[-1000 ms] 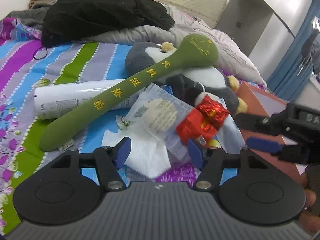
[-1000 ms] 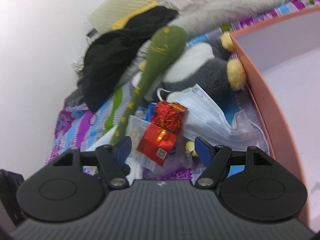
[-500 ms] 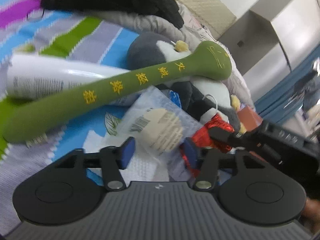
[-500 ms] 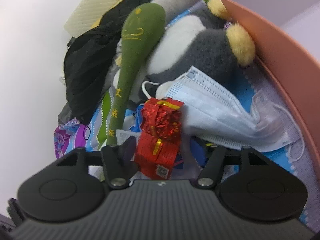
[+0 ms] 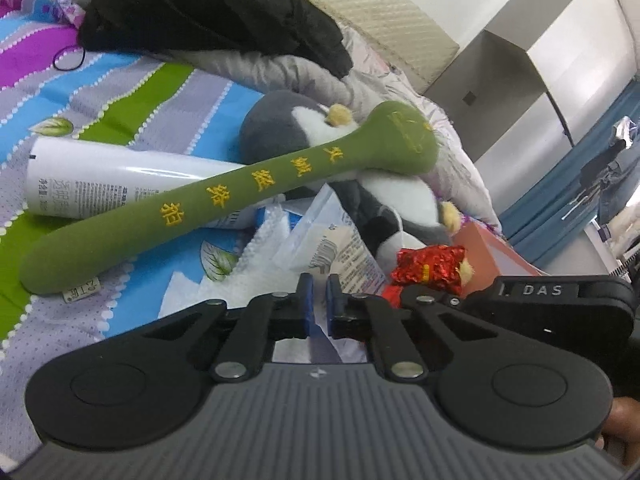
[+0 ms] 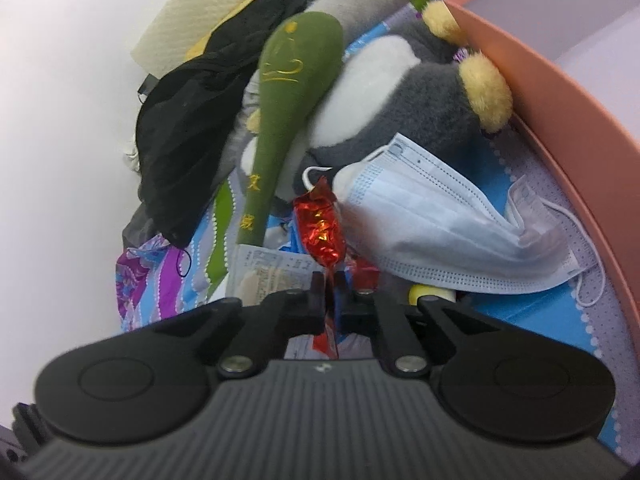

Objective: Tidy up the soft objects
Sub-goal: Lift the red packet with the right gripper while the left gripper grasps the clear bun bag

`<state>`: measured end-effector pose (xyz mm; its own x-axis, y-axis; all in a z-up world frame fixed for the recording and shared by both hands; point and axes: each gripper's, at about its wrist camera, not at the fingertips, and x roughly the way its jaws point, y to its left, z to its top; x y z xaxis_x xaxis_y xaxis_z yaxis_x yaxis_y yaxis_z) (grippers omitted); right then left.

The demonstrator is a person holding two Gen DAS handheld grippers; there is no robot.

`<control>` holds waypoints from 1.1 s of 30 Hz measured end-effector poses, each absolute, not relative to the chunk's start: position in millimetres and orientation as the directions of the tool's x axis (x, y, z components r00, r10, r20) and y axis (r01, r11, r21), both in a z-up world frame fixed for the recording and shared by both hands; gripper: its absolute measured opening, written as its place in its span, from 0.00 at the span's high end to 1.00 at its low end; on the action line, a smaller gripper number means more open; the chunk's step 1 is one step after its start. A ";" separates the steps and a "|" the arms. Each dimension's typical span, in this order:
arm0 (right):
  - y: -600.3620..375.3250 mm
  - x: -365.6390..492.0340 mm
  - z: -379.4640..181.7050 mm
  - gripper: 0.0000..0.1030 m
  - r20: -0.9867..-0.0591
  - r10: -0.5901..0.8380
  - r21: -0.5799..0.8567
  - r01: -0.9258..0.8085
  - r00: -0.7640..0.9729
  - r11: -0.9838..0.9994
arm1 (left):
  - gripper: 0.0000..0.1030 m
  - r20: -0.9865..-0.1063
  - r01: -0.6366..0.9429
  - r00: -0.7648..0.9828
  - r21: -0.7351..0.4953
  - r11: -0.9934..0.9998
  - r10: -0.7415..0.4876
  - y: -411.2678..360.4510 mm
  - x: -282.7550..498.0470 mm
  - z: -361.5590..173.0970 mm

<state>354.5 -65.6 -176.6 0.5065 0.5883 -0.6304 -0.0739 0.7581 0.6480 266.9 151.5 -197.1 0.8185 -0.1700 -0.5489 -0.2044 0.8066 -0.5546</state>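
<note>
On the striped bedspread [image 5: 120, 80] lies a pile: a long green plush stick [image 5: 224, 208] with yellow characters, a grey and white penguin plush [image 5: 280, 132], a clear plastic packet [image 5: 340, 248] and a red foil packet [image 5: 432, 268]. My left gripper [image 5: 316, 304] has its jaws closing tight on the near edge of the clear packet. My right gripper [image 6: 329, 296] pinches the lower end of the red foil packet [image 6: 320, 228], which stands up between its pads. A blue face mask [image 6: 432, 232] lies just right of it.
A white bottle [image 5: 100, 184] lies under the green stick. White tissue [image 5: 256, 256] sits beneath the clear packet. An orange box [image 6: 560, 100] borders the pile on the right. Black clothing [image 5: 200, 4] and a grey quilt [image 5: 256, 68] are heaped behind.
Both grippers went from wide open to pinched shut, the left on the clear packet and the right on the red foil packet. Both moved in closer and rolled slightly.
</note>
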 end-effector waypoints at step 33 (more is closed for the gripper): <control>-151.4 207.7 -206.2 0.91 -0.746 0.457 0.489 -0.067 0.485 0.870 | 0.93 -0.769 -0.222 0.597 -0.433 0.874 -0.229 96.4 141.0 -207.8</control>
